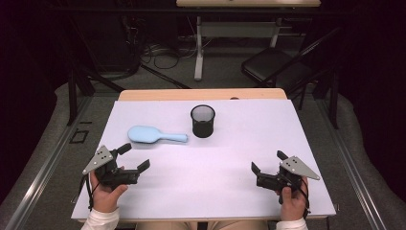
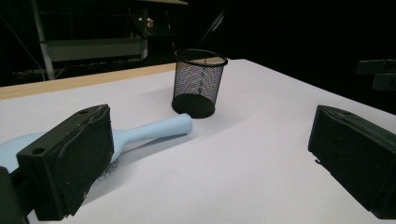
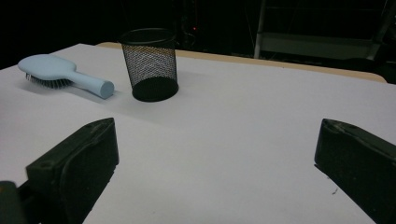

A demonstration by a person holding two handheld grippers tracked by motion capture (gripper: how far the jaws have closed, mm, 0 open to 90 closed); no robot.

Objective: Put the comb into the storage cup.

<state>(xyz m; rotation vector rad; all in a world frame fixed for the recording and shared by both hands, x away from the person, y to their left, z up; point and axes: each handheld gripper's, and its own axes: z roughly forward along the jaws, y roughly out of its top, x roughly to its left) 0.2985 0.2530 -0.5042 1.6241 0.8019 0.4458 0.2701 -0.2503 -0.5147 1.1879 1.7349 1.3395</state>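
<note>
Here nothing is yet begun: the pale blue hairbrush (image 1: pixel 155 135) lies flat on the white worktop (image 1: pixel 215 187), left of centre, its handle pointing at the black mesh cup (image 1: pixel 203 121) just beside it. The cup stands upright and empty. Left tool (image 1: pixel 134 156) and right tool (image 1: pixel 267 160) rest near the front edge, jaws wide apart, holding nothing.
</note>
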